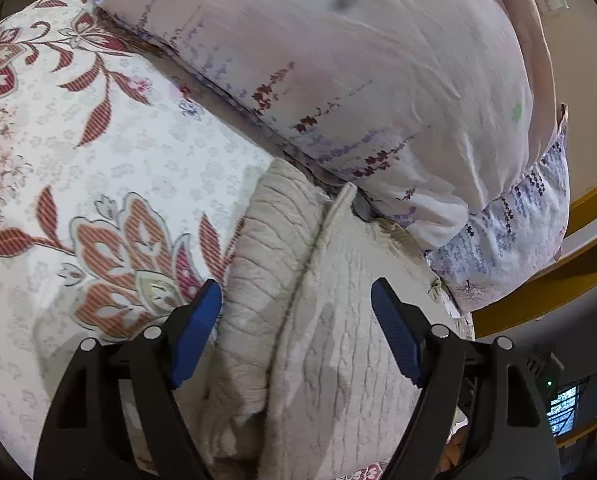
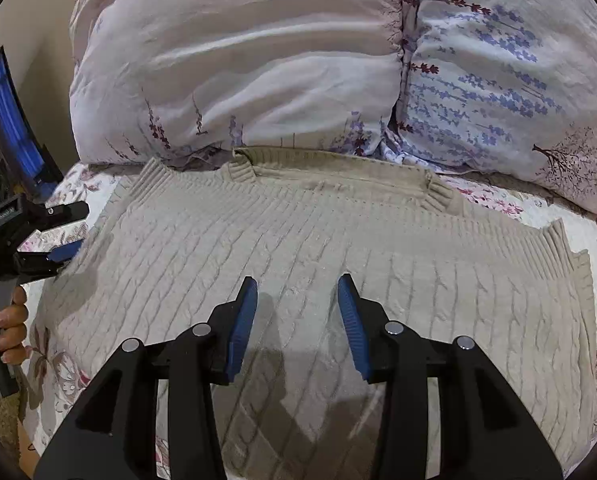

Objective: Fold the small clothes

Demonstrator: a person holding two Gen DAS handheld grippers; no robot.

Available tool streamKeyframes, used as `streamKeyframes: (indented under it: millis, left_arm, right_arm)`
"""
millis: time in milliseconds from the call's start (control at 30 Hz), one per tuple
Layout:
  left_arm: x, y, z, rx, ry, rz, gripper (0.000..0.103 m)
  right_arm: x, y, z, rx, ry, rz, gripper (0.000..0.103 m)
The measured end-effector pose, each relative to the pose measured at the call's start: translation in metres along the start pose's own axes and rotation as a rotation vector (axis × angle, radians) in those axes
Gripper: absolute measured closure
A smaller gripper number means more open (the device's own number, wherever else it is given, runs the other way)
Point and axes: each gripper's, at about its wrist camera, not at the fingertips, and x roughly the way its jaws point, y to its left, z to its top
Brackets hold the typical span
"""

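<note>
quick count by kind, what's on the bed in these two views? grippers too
Sweater: 1
Pillows: 2
Bedspread: 1
Grippers, left and right, both open: 2
Total: 6

Floral bedsheet [image 1: 98, 152], 2 pillows [image 2: 234, 60] [image 2: 498, 72], monitor [image 2: 10, 128].

The sweater's [image 2: 298, 240] hem runs under the right gripper [image 2: 297, 312] and off the frame's bottom edge; pillows [image 2: 234, 60] hide the headboard.

One sweater [image 2: 298, 264], two pillows [image 2: 234, 60], two grippers [image 2: 297, 320].
</note>
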Motion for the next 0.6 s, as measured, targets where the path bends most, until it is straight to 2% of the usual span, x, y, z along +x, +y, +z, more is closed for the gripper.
streamKeyframes:
  millis: [67,133,200,400,467,533,600]
  left_arm:
    - [0.003,-0.003,-0.002,0.004,0.005,-0.008,0.026]
    - [0.006,-0.008,-0.005,0.010,0.005,-0.006,0.026]
    - [0.009,-0.010,-0.007,0.011,0.012,-0.008,0.029]
    - [0.016,-0.011,-0.011,-0.026,0.050,-0.041,0.056]
    - [0.018,-0.011,-0.012,-0.029,0.061,-0.038,0.070]
    - [0.019,-0.014,-0.013,-0.017,0.070,-0.038,0.076]
    - [0.019,-0.022,-0.015,0.021,0.070,-0.029,0.077]
  right_arm:
    - [0.010,0.006,-0.005,-0.041,0.028,-0.038,0.058]
    - [0.010,0.014,-0.009,-0.087,0.010,-0.076,0.058]
    - [0.010,0.012,-0.008,-0.075,0.018,-0.072,0.058]
    - [0.010,0.005,-0.009,-0.057,0.016,-0.041,0.058]
    - [0.010,0.005,-0.010,-0.057,0.016,-0.040,0.058]
    - [0.010,0.005,-0.010,-0.058,0.017,-0.035,0.058]
    - [0.011,0.005,-0.009,-0.060,0.017,-0.032,0.058]
